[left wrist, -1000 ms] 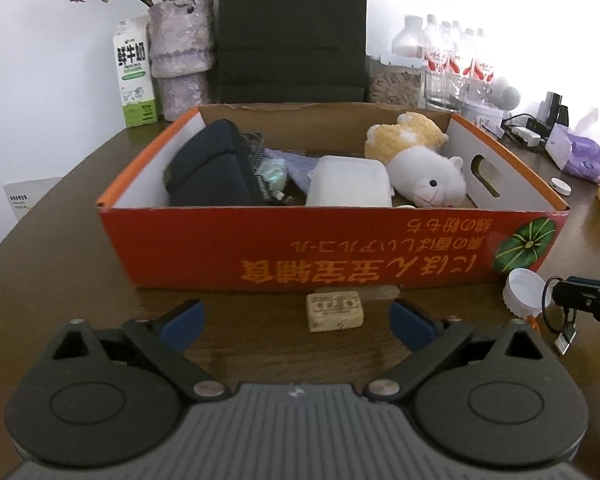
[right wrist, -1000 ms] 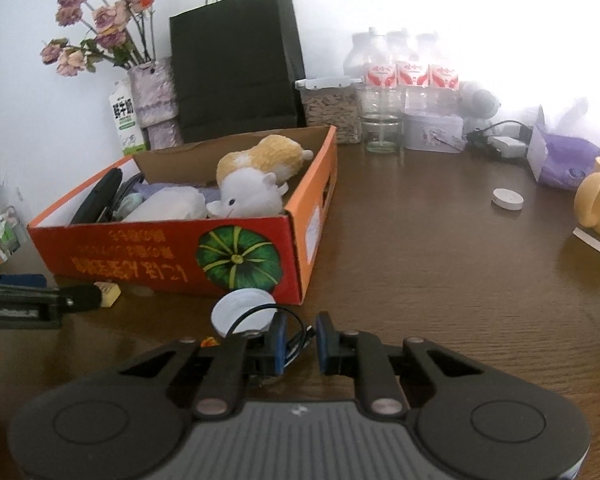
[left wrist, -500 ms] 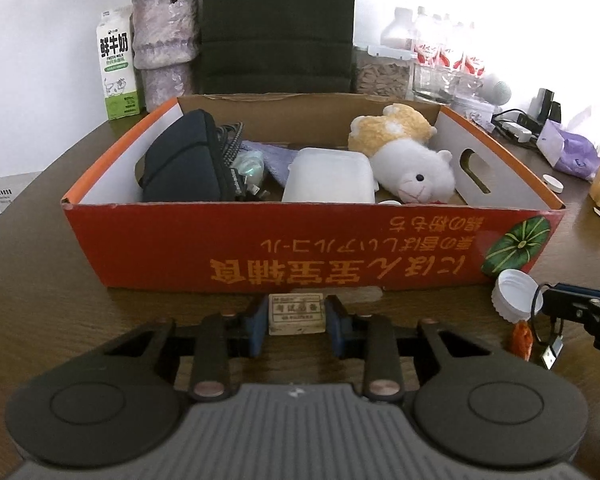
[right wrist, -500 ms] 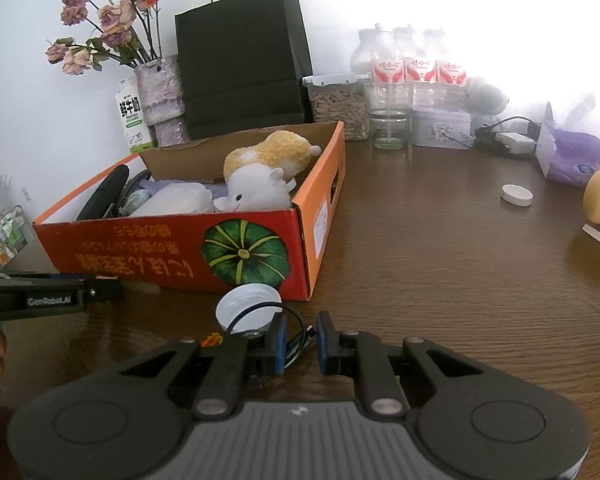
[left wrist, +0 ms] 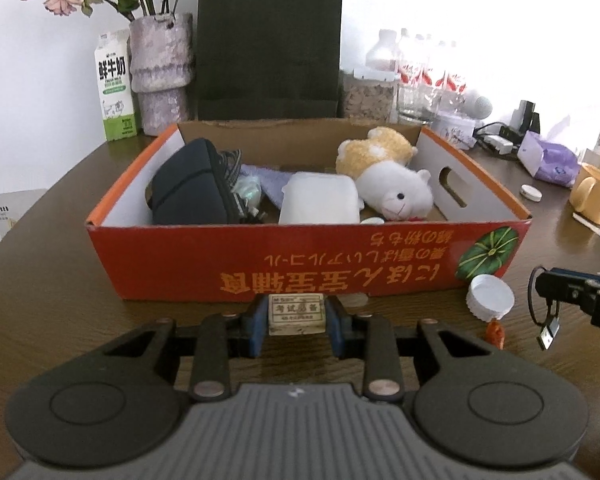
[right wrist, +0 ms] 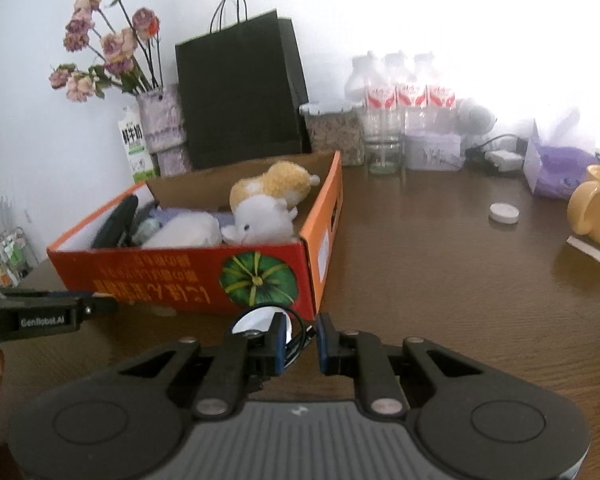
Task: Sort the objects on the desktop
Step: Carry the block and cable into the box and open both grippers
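Left gripper (left wrist: 297, 326) clamped on a small beige eraser (left wrist: 297, 314); right gripper (right wrist: 302, 344) pinched nearly closed on a thin black cable (right wrist: 296, 338).

Eraser gripped between the blue pads, just in front of the orange cardboard box's (left wrist: 308, 264) front wall, above the brown desk (left wrist: 52, 312). Inside the box: a dark pouch (left wrist: 188, 184), a white case (left wrist: 320, 198), a plush toy (left wrist: 388, 176). By the box's right front corner, a white cap (left wrist: 490, 296) lying on the desk, close beside the right gripper, cable looped and hanging from its tips. Yellow mug (right wrist: 598, 212) well off to the right.
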`<state>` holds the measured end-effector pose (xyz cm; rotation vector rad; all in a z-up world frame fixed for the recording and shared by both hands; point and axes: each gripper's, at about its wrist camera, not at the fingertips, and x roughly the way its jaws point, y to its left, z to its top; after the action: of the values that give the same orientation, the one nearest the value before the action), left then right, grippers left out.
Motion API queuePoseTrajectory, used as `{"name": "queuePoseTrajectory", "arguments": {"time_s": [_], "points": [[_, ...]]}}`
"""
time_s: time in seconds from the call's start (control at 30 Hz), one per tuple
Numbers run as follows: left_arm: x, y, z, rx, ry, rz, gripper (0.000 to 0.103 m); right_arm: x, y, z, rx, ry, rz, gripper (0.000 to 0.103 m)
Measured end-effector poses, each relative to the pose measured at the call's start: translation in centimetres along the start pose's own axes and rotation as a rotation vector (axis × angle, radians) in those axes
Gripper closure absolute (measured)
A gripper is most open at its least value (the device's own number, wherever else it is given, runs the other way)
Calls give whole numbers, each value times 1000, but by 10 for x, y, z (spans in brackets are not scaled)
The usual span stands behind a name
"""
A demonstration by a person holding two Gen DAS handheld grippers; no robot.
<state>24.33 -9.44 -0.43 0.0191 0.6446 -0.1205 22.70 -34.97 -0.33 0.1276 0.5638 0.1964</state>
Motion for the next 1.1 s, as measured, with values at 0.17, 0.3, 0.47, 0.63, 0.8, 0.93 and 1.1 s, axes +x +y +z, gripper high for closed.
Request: {"name": "queuePoseTrajectory", "arguments": {"time_s": [0.17, 0.3, 0.47, 0.63, 0.8, 0.93, 1.1], "points": [[-20, 3, 9, -4, -55, -13, 72, -14, 12, 15, -25, -49, 10, 89], [-35, 7, 23, -14, -114, -21, 72, -20, 27, 34, -50, -96, 21, 89], [-41, 9, 48, -26, -188, -28, 72, -15, 44, 60, -73, -139, 33, 89], [-37, 8, 69, -34, -243, -38, 72, 4, 62, 81, -88, -144, 39, 89], [-19, 8, 82, -29, -262, -36, 72, 36, 71, 95, -90, -125, 17, 89], [7, 11, 86, -20, -250, -11, 72, 62, 74, 98, -80, -94, -2, 89], [41, 20, 84, -16, -202, 9, 72, 87, 72, 90, -98, -60, -35, 89]]}}
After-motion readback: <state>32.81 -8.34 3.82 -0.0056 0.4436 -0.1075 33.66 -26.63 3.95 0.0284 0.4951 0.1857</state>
